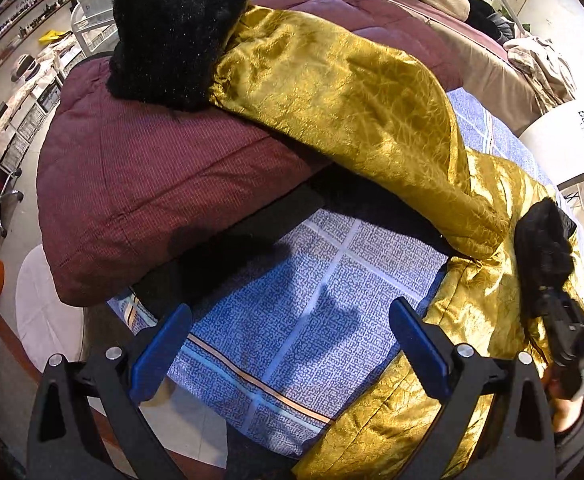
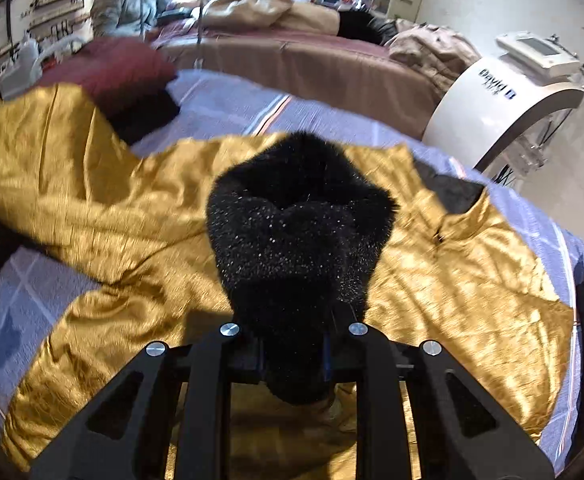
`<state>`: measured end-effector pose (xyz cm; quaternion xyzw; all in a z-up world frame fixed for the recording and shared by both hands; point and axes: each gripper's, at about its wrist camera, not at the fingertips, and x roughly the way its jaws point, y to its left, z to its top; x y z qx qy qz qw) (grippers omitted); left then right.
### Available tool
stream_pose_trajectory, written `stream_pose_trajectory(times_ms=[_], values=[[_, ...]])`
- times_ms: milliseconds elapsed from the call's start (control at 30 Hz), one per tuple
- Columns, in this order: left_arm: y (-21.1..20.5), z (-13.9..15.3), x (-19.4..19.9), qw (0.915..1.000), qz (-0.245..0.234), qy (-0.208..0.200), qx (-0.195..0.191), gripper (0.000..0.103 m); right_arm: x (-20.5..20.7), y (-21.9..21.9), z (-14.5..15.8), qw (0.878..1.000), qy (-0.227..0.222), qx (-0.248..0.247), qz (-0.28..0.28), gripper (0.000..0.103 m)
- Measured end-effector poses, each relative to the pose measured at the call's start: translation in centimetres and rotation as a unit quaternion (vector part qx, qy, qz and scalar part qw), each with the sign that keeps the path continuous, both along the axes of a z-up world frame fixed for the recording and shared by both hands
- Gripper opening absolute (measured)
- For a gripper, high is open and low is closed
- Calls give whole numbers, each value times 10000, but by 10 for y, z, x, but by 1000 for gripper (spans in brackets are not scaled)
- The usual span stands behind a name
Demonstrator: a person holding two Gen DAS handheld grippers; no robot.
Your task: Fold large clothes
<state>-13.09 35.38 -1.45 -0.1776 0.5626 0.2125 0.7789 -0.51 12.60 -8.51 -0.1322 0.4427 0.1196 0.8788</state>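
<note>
1. The right gripper (image 2: 293,364) is clamped tight on a black fur cuff (image 2: 297,240), which bunches up over its jaws and hides the fingertips.
2. That cuff ends a sleeve of the gold jacket (image 2: 451,280), whose shiny body spreads flat on the blue patterned bedsheet (image 2: 220,108) all around the cuff.
3. The left gripper (image 1: 292,344) hangs spread wide with nothing between its blue pads (image 1: 160,352), over bare bedsheet (image 1: 292,300) just beside the jacket's (image 1: 351,100) lower edge.
4. Away from the held cuff, the other sleeve runs up across a maroon quilt (image 1: 152,180), and its own black fur cuff (image 1: 172,32) rests on top of that quilt.
5. Beyond the jacket, past the sheet's far side, stands a white machine (image 2: 491,100), with heaped beige clothing (image 2: 431,52) beside it.
6. No container shows clearly.
</note>
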Motion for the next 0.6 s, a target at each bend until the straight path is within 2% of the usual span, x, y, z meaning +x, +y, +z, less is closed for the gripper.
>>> stream_pose_trajectory(times_ms=[167,267,333,367,400,433,467,500,533,600], values=[[-1,-1,-3,9999,-40,-17,100,97,-8,18,11,9996,-208,-94,145,20],[1,-5,-1,10000,40,6,19,97,5,28,-14,9977,385,-518,214,20],[-1,-4,0,10000,32,-56,-49,97,8,38,-39,9929,811,-765,405,25],[-2,-3,0,10000,10,-77,-58,97,4,44,-41,9919,737,-902,508,28],[-2,-3,-1,9999,-14,-95,-50,97,-4,50,-37,9906,513,-1101,623,37],[-2,-3,-2,9999,-29,-94,-29,97,-12,56,-31,9893,312,-1192,779,57],[0,-4,-3,10000,-21,-57,-8,97,-24,61,-21,9886,68,-1150,971,66],[1,-6,-3,10000,1,-20,-1,97,-36,64,-10,9876,-249,-1043,1143,71],[3,-6,-4,10000,40,-6,-3,97,-48,65,1,9860,-529,-929,1277,71],[7,-6,-7,9999,147,0,-26,97,-63,62,25,9852,-810,-445,1441,72]])
